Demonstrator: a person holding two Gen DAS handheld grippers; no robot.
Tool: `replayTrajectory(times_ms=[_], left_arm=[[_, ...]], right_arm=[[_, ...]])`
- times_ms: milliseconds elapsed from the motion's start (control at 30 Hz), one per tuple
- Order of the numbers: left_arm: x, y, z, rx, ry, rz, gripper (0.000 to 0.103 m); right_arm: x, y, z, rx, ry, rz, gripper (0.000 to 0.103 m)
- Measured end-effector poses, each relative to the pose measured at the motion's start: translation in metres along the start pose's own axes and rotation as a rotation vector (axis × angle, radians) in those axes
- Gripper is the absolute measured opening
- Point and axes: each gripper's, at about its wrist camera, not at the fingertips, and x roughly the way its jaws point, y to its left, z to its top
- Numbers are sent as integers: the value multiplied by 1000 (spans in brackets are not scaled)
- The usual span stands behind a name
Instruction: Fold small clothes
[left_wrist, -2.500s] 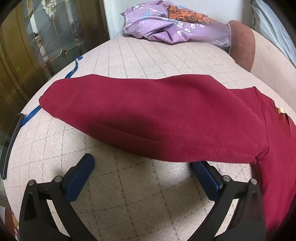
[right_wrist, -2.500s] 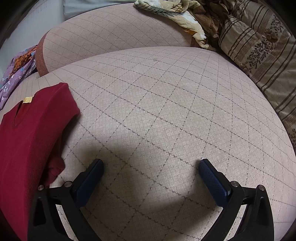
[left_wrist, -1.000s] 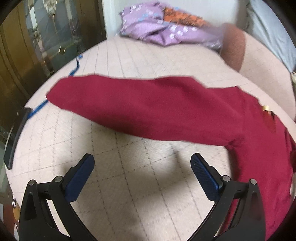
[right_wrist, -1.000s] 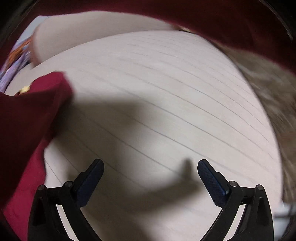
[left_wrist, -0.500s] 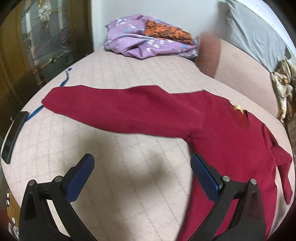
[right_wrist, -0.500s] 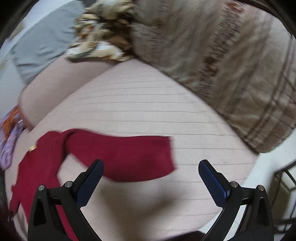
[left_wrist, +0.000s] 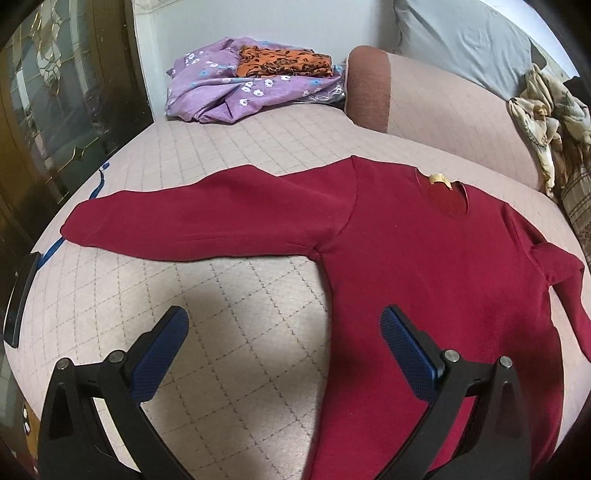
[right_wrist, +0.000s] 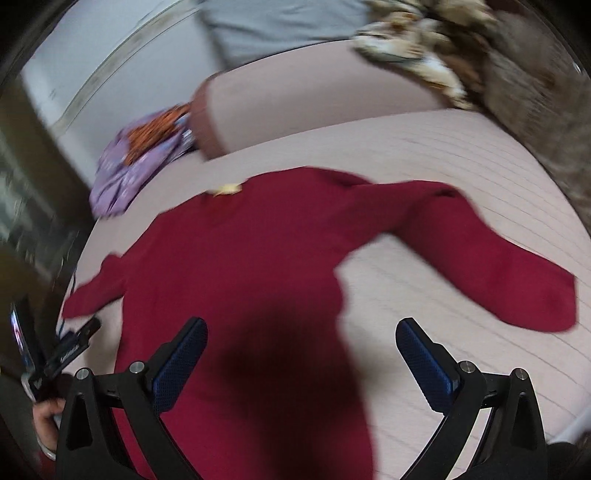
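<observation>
A dark red long-sleeved sweater (left_wrist: 424, 266) lies spread flat on the quilted beige bed (left_wrist: 229, 302), neck with a yellow label (left_wrist: 439, 180) toward the far side. Its left sleeve (left_wrist: 192, 221) stretches straight out to the left. In the right wrist view the same sweater (right_wrist: 240, 266) shows its right sleeve (right_wrist: 480, 258) lying out to the right. My left gripper (left_wrist: 284, 339) is open above the bed beside the sweater's left side, holding nothing. My right gripper (right_wrist: 303, 350) is open above the sweater's lower right edge, empty. This view is motion-blurred.
A purple floral cloth with an orange patterned piece (left_wrist: 243, 77) sits at the bed's far left. A brown-ended bolster (left_wrist: 373, 92) and a grey pillow (left_wrist: 454, 40) lie at the head, with patterned bedding (left_wrist: 554, 107) at right. A dark phone (left_wrist: 18, 299) rests on the left edge.
Both grippers have pulled back and up from the bed. The right sleeve, bunched earlier, now lies stretched out to the right. The whole sweater is now in view, spread flat.
</observation>
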Motion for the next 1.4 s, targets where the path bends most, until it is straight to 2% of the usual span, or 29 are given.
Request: replayTrajectory(times_ms=[300, 600, 1400], left_arm=[[7, -2, 2, -1, 1, 3, 103], [17, -1, 6, -12, 14, 11, 103], [29, -4, 9, -5, 29, 25, 103]], right_arm=[[44, 80, -9, -160, -15, 0, 101], [72, 116, -12, -204, -9, 34, 101], [104, 139, -11, -232, 10, 10, 101]])
